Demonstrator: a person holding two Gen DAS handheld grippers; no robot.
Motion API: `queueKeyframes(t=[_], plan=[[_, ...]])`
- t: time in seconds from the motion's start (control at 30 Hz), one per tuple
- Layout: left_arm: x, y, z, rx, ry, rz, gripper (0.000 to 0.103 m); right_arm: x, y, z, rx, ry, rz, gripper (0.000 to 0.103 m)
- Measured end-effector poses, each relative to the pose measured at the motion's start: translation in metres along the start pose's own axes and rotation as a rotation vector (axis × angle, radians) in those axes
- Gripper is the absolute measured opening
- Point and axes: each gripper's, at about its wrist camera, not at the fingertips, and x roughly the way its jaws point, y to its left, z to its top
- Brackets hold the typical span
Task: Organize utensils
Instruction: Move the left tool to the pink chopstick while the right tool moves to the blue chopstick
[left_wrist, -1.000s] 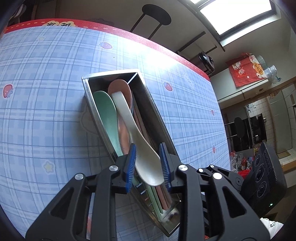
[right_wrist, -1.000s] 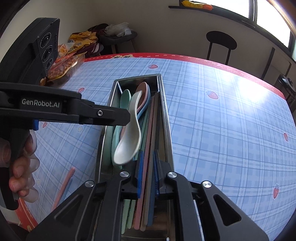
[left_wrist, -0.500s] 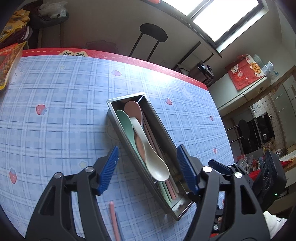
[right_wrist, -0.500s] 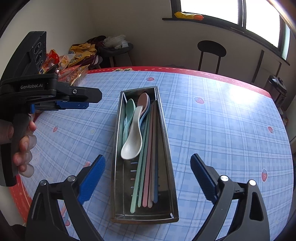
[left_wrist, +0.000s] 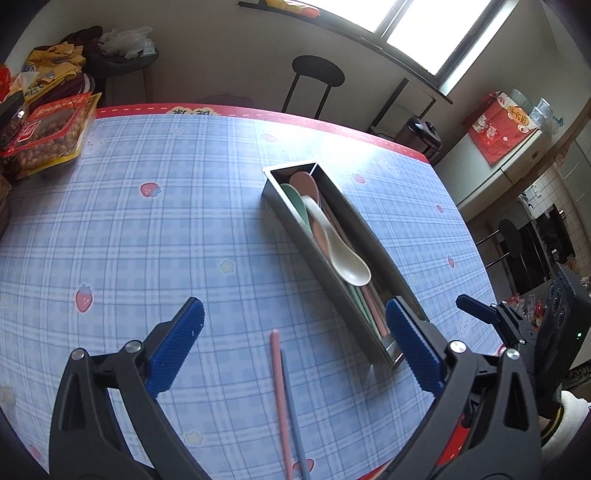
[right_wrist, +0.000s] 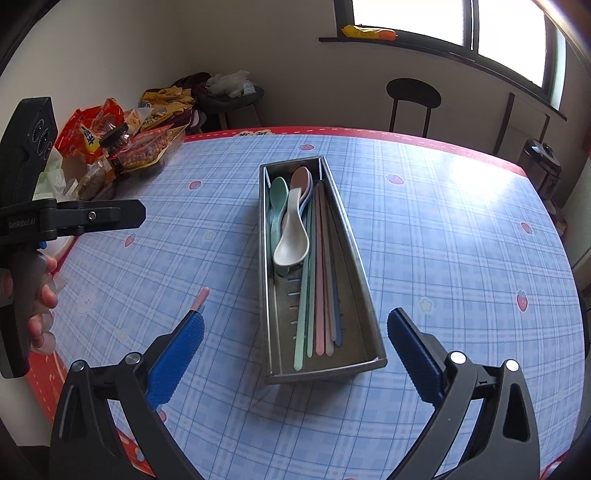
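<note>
A steel utensil tray (right_wrist: 354, 363) (left_wrist: 288, 218) lies on the blue checked tablecloth. In it are a white spoon (right_wrist: 292, 238) (left_wrist: 341, 251) on top of a green spoon (right_wrist: 277, 194) and a pink spoon (right_wrist: 301, 176), and several coloured chopsticks (right_wrist: 321, 288). A pink chopstick (left_wrist: 277, 391) and a blue chopstick (left_wrist: 293, 413) lie loose on the cloth beside the tray; the pink tip shows in the right wrist view (right_wrist: 201, 297). My left gripper (left_wrist: 293, 350) is open and empty above the loose pair. My right gripper (right_wrist: 295, 358) is open and empty above the tray's near end.
Snack bags and a jar (right_wrist: 122, 147) are piled at the table's far left corner, and they also show in the left wrist view (left_wrist: 48, 133). A black stool (right_wrist: 413, 94) stands behind the table. The table's red edge (right_wrist: 40, 373) is near the grippers.
Both grippers opened wide and pulled back and up from the tray. The left let go of the white spoon, which now lies in the tray. The loose chopsticks came into view.
</note>
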Motion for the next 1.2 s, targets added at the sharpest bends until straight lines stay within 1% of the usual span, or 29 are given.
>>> queueKeyframes(t=[0.27,0.5,0.7,0.83,1.0,1.03,1.13,1.2], plan=[[-0.006,0.025,-0.047,-0.032,0.039,0.081,0.097,-0.002,0.022,-0.029,-0.007,0.045,-0.011,0.097],[-0.012,0.041,-0.09,-0.002,0.05,0.148,0.097,0.005,0.043,-0.054,-0.011,0.088,-0.029,0.097],[-0.016,0.056,-0.117,0.008,0.067,0.189,0.097,0.022,0.074,-0.072,-0.052,0.139,-0.035,0.097],[-0.019,0.068,-0.127,0.003,0.076,0.205,0.097,0.033,0.089,-0.082,-0.064,0.157,-0.046,0.097],[-0.026,0.081,-0.134,0.0,0.078,0.229,0.097,0.044,0.099,-0.085,-0.034,0.166,-0.052,0.097],[-0.027,0.083,-0.135,-0.003,0.078,0.231,0.097,0.046,0.101,-0.085,-0.035,0.165,-0.055,0.096],[-0.029,0.087,-0.138,-0.001,0.081,0.238,0.097,0.052,0.108,-0.084,-0.053,0.167,-0.078,0.09],[-0.031,0.088,-0.139,0.005,0.082,0.239,0.097,0.057,0.114,-0.084,-0.079,0.182,-0.088,0.089]])
